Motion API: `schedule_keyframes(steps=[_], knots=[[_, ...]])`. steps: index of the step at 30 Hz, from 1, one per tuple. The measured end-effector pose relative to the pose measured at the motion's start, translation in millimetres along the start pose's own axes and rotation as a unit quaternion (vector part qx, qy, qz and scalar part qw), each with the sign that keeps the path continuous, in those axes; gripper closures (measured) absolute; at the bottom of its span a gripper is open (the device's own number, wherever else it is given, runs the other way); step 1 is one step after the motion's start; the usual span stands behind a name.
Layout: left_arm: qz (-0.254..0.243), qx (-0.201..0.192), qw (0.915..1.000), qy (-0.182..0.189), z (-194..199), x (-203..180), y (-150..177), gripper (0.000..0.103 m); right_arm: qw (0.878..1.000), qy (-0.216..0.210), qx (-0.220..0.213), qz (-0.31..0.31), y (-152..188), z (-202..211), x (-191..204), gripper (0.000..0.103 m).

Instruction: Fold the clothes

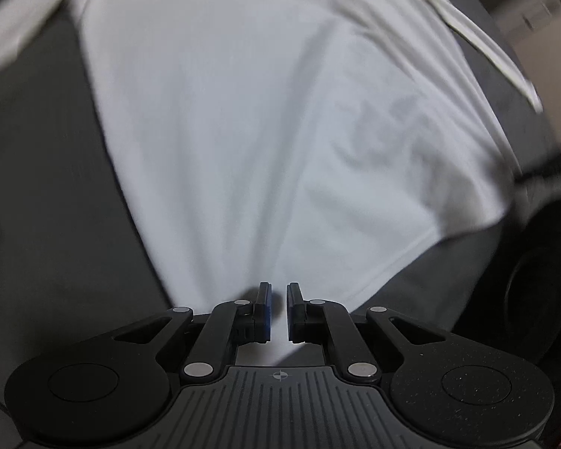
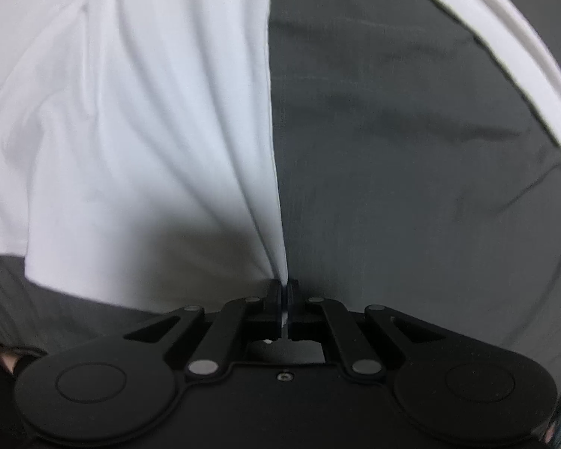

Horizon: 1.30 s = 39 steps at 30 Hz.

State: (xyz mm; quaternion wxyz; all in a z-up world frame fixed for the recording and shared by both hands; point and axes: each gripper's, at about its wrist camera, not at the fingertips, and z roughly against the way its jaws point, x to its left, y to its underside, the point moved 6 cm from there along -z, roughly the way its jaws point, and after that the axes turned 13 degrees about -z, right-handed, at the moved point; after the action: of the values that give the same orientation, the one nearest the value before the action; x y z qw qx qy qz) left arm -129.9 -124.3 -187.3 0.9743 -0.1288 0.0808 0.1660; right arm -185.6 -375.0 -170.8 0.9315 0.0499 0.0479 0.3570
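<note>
The right hand-held gripper (image 2: 284, 301) pinched the white shirt (image 2: 131, 119) by its edge on the grey surface (image 2: 411, 149); the left hand-held gripper (image 1: 279, 312) stood narrowly parted over the hem (apparently gripping nothing). Keep the cloth taut.

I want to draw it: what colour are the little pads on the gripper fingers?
Blue pads, on the black left gripper; the left wrist view shows them best.

Left gripper (image 1: 279, 312) narrowly parted; right gripper (image 2: 284, 308) pinched closed.

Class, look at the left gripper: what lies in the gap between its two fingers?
In the left wrist view, the left gripper stands open, and the white shirt shows in the gap between its fingers, by its hem corner.
</note>
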Motion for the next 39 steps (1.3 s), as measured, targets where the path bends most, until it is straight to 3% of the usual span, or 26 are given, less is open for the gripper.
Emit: schedule_keyframes(steps=[2, 4, 6, 9, 11, 13, 15, 17, 20, 24, 27, 30, 37, 39], knots=[[-0.071, -0.018, 0.9969, -0.028, 14.2, -9.6, -2.5, 0.097, 1.000, 0.003, -0.002, 0.007, -1.6, -5.1, 5.7, 0.100], [-0.158, -0.039, 0.9854, -0.050, 27.3, -24.3, -1.2, 0.097, 1.000, 0.006, -0.007, 0.017, -1.9, -5.6, 10.0, 0.099], [-0.265, -0.061, 0.9600, -0.068, 35.7, -44.8, 5.6, 0.097, 1.000, 0.001, -0.009, 0.022, -2.3, -3.8, 11.2, 0.099], [-0.400, -0.080, 0.9091, -0.086, 35.0, -72.0, 14.6, 0.097, 0.999, -0.009, -0.012, 0.029, -3.8, -0.5, 13.3, 0.098], [-0.439, -0.072, 0.8908, -0.093, 26.5, -85.1, 14.6, 0.097, 0.999, -0.015, -0.020, 0.040, -4.1, 3.9, 15.7, 0.097], [-0.473, -0.074, 0.8726, -0.098, 17.9, -99.3, 11.1, 0.097, 0.998, -0.019, -0.035, 0.055, -2.5, 11.9, 19.7, 0.088], [-0.501, -0.043, 0.8559, -0.119, 6.1, -109.0, 13.3, 0.097, 0.996, -0.022, -0.053, 0.071, 0.6, 22.3, 25.2, 0.069], [-0.536, -0.016, 0.8341, -0.130, -5.4, -120.9, 19.1, 0.097, 0.990, -0.011, -0.091, 0.105, 8.6, 39.1, 38.3, 0.061], [-0.566, 0.026, 0.8163, -0.111, -20.9, -131.5, 29.1, 0.097, 0.969, 0.000, -0.157, 0.191, 31.4, 68.5, 70.6, 0.055], [-0.585, 0.070, 0.7946, -0.146, -36.5, -128.3, 38.7, 0.097, 0.931, -0.022, -0.198, 0.306, 78.1, 81.9, 124.9, 0.048], [-0.576, 0.066, 0.8018, -0.143, -35.0, -127.1, 38.9, 0.097, 0.903, -0.008, -0.229, 0.362, 97.3, 74.1, 138.1, 0.048], [-0.577, 0.059, 0.8033, -0.137, -29.5, -125.4, 43.6, 0.097, 0.872, 0.021, -0.255, 0.418, 120.4, 54.2, 154.0, 0.048], [-0.556, 0.024, 0.8223, -0.119, -5.9, -113.5, 51.6, 0.097, 0.802, 0.121, -0.283, 0.512, 127.5, 12.2, 187.2, 0.043], [-0.548, 0.018, 0.8279, -0.120, -4.8, -109.3, 50.5, 0.097, 0.787, 0.142, -0.286, 0.528, 128.1, 2.2, 190.3, 0.041]])
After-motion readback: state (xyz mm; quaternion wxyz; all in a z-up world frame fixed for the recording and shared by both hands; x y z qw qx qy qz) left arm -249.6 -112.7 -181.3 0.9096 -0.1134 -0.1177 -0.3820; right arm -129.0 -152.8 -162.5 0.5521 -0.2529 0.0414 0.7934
